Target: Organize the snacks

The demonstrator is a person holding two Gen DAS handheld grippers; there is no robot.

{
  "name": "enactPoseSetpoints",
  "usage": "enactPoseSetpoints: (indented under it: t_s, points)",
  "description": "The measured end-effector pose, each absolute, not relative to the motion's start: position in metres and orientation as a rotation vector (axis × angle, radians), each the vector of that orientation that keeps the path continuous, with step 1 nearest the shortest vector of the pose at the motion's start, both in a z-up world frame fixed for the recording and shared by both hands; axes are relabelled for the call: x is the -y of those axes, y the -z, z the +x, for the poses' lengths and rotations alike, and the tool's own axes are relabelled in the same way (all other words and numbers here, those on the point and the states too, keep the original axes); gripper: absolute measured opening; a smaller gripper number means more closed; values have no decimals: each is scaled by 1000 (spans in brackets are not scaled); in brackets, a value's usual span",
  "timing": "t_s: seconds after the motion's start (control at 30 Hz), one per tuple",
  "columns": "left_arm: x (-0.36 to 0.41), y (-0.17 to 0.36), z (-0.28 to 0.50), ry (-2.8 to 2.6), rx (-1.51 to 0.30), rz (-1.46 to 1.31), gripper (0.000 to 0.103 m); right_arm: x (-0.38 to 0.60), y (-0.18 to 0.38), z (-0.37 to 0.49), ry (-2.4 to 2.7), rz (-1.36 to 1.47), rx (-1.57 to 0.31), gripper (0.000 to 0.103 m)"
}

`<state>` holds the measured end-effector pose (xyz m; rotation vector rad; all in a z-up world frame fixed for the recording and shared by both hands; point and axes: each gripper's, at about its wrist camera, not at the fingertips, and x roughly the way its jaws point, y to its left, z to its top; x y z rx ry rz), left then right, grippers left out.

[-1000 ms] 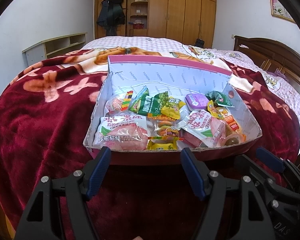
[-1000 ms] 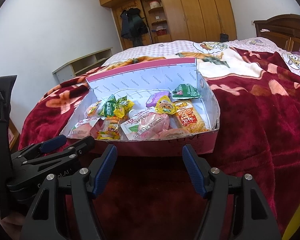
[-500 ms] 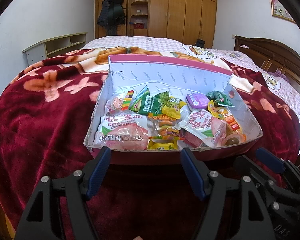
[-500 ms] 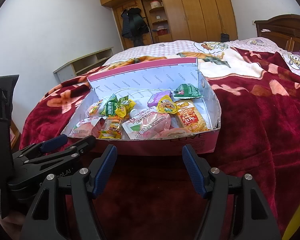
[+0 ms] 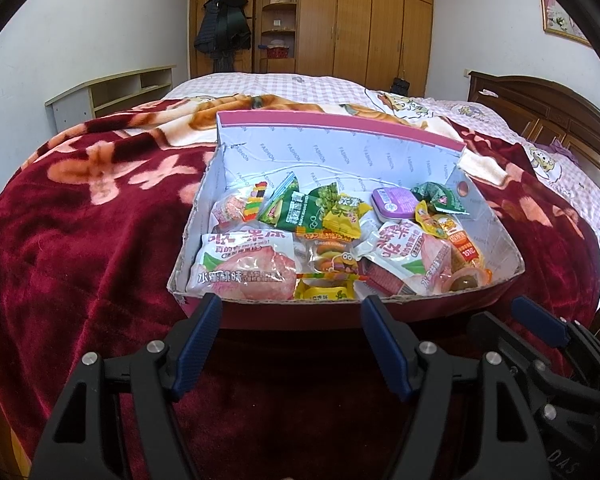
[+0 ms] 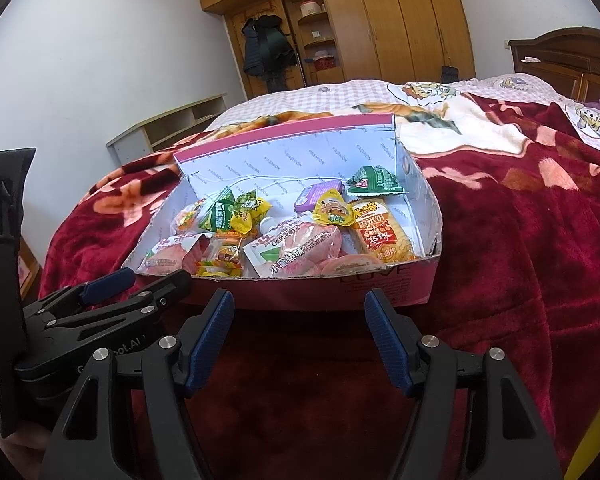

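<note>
No change vs the earlier frames: both tools sit in the same spots, box and snacks lie the same way.

Left tool [image 5: 290, 338] has its blue pads spread wide, nothing between them, hovering just short of the near wall of the pink box [image 5: 340, 314]. Right tool [image 6: 299, 334] likewise spread, nothing between the pads, just short of that box's near wall [image 6: 312, 290]. The box rests on a red blanket [image 5: 80, 240] on the bed, far flap standing up at 12 o'clock.

Snacks are all inside the box. Left view: big peach jelly pouch [image 5: 246, 266] at 7 o'clock of the box floor, second peach pouch [image 5: 410, 256] at 4 o'clock, burger gummy pack [image 5: 334, 260] between them, green packet [image 5: 296, 212] at 11 o'clock, purple tin [image 5: 394, 201] at 1 o'clock.

Only the left view shows the small yellow packet [image 5: 324, 292] against the near wall and the framed picture [image 5: 560, 16] on the wall. It catches the right tool at 4 o'clock of the frame.

Only the right view shows the orange cracker pack [image 6: 380, 234] in full, at 3 o'clock in the box, and the lettering on the box front. It catches the left tool at 8 o'clock of the frame.
</note>
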<state>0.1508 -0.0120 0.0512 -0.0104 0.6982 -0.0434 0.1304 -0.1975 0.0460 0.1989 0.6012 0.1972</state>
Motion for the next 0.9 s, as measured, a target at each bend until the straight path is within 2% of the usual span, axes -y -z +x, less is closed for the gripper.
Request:
enactPoseSetpoints:
  t_s: [0.9]
  points:
    - [9,-52,150,44,-699,-22,76,198,-46,130,-197,198,-603,70]
